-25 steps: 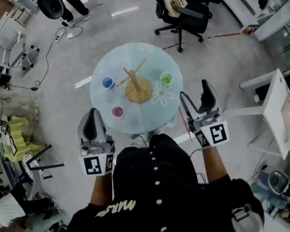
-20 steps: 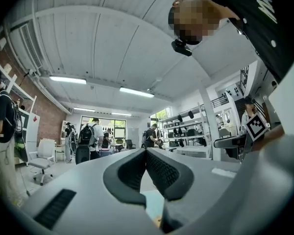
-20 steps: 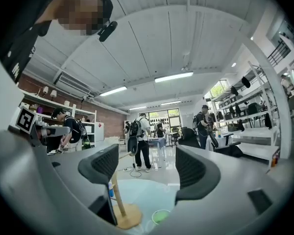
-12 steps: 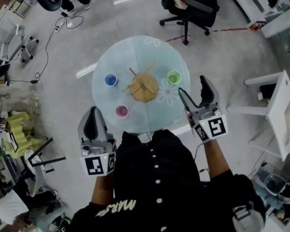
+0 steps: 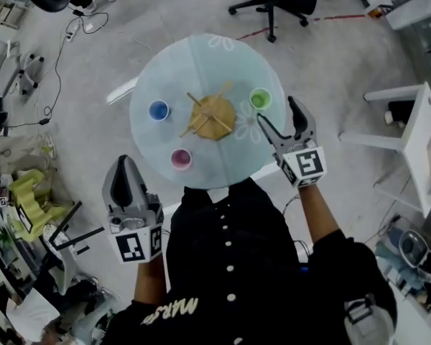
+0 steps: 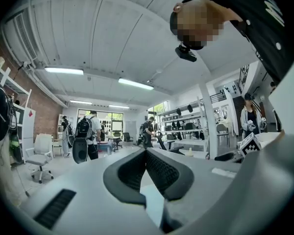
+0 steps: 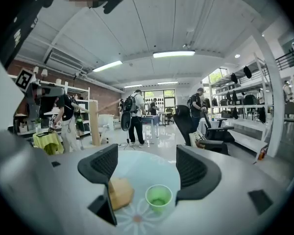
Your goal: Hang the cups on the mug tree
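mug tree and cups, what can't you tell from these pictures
- Mug tree: head view looks straight down, so peg heights are unclear; in the right gripper view a jaw covers part of it.
- Pink cup and blue cup: too small to show handles; missing from both gripper views.

The worktop point(image 5: 201, 63) is pale blue with white flowers, the cups blue point(image 5: 159, 110), pink point(image 5: 181, 158) and green point(image 5: 260, 99), the mug tree point(image 5: 213, 116) tan.

A wooden mug tree point(image 5: 212, 116) with a round base stands upright near the middle of the round pale-blue surface point(image 5: 201, 60). Three cups stand mouth-up around it, each apart from it: a blue cup point(image 5: 159, 110) to its left, a pink cup point(image 5: 181, 158) toward the person, a green cup point(image 5: 260, 98) to its right
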Demonstrator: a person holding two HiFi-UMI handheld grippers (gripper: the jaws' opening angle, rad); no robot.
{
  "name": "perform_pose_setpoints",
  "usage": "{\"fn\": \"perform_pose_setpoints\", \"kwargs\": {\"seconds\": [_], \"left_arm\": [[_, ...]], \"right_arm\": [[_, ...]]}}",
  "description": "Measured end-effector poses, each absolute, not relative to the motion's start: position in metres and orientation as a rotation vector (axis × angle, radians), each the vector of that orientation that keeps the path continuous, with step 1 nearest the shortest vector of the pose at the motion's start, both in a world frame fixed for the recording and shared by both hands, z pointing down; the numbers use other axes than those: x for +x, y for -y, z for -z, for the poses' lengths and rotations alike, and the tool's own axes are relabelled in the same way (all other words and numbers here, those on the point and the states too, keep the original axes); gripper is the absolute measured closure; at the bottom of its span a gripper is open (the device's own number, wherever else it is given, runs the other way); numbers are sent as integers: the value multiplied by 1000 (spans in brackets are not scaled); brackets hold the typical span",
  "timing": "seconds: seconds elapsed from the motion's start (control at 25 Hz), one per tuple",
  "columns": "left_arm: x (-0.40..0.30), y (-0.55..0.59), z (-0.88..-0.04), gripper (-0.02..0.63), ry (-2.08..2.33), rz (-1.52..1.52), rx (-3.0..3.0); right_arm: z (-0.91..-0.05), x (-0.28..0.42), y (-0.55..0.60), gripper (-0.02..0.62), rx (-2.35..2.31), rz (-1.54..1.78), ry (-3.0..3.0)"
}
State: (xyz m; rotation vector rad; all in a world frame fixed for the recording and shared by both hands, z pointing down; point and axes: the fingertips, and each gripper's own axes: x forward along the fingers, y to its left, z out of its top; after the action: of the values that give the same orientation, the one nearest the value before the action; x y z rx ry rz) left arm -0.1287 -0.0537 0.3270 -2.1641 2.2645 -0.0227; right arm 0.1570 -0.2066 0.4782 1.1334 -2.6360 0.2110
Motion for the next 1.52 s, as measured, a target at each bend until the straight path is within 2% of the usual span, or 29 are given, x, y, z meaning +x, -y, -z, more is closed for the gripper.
{"fn": "perform_pose_setpoints", "kwargs": {"seconds": [0.48, 1.0, 1.36, 1.44, 1.48, 1.52], "left_arm": [[-121, 52, -353, 611, -2304, 187, -2168], [-115, 49, -382, 611, -2323, 264, -2181], [-123, 42, -390, 611, -2349, 285, -2171], [-126, 42, -388, 611, -2364, 269, -2169], [-128, 41, -388, 611, -2363, 268, -2169], [-130, 40, -389, 612, -2355, 275, -2168]], "right_arm": [[-616, 152, 241, 212, 1000, -195, 2506], [-697, 156, 249, 201, 936, -224, 2404], [-721, 144, 262, 204, 924, -191, 2384], [-721, 143, 263, 224, 931, -161, 2375], [-720, 143, 264, 303, 934, -139, 2369], [-719, 142, 264, 302, 933, -118, 2366]]}}
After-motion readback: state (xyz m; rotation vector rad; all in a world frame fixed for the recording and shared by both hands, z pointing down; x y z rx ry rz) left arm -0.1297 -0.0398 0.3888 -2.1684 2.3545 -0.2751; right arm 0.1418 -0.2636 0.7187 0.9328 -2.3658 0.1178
